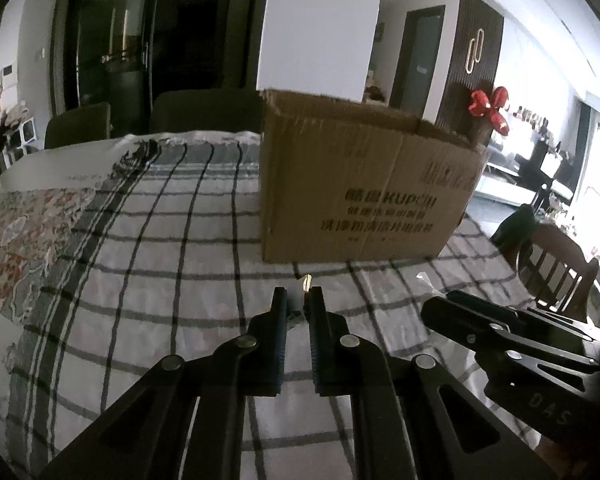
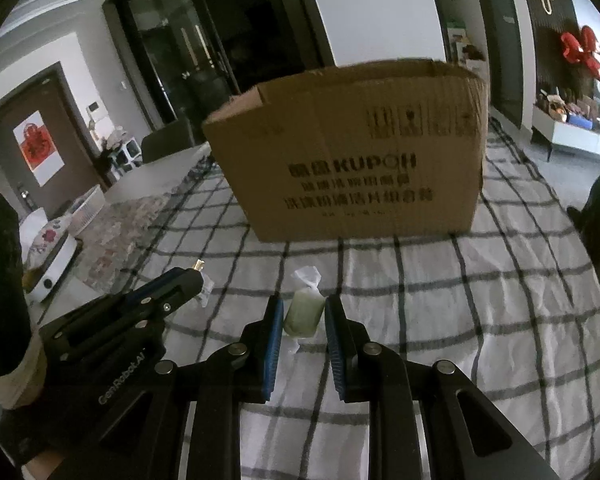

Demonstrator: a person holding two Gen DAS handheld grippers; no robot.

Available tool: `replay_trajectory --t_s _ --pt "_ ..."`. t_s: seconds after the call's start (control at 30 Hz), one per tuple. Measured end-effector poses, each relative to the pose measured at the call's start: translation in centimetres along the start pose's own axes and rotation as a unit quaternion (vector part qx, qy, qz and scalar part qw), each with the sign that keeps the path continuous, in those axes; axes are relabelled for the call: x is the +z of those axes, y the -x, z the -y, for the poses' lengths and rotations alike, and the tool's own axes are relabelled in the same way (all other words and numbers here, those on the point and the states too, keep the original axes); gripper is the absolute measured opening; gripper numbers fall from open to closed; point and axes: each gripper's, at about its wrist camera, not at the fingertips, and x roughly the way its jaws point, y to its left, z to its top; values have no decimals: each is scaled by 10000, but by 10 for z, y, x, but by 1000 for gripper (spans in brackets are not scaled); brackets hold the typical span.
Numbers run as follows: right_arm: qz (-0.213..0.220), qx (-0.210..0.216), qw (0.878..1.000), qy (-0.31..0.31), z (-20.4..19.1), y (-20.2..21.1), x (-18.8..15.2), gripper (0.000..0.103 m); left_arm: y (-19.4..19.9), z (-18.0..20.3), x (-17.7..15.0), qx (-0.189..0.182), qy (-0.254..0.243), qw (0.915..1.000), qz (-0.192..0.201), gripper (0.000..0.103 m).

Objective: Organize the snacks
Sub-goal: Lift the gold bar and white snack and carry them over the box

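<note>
left gripper (image 1: 298,300) is pinching a clear-wrapped snack (image 1: 305,283) at 12 o'clock | right gripper (image 2: 302,312) is straddling, narrowly parted, the green candy (image 2: 303,314) | cardboard box (image 2: 352,160) is sitting at 12 o'clock

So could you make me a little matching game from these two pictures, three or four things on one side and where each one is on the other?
Things:
1. cardboard box
2. green wrapped snack
3. left gripper
4. red balloon

Places or states:
A. lying on the checked cloth between the right gripper fingers
B. in the background, up against the dark wall panel
C. standing on the table, top flaps open
D. closed on a small clear-wrapped snack

Pairs: 1-C, 2-A, 3-D, 4-B
</note>
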Motion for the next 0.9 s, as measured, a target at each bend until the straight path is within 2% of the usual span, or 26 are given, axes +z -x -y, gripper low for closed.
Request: replay_trajectory --t_s 0.37,0.9 --pt "487 111 9986 174 -7 25 34 23 27 9 37 -187 -51 9982 564 11" --pt "1073 -93 9937 306 7 41 91 23 30 29 99 -320 -359 9922 1151 11"
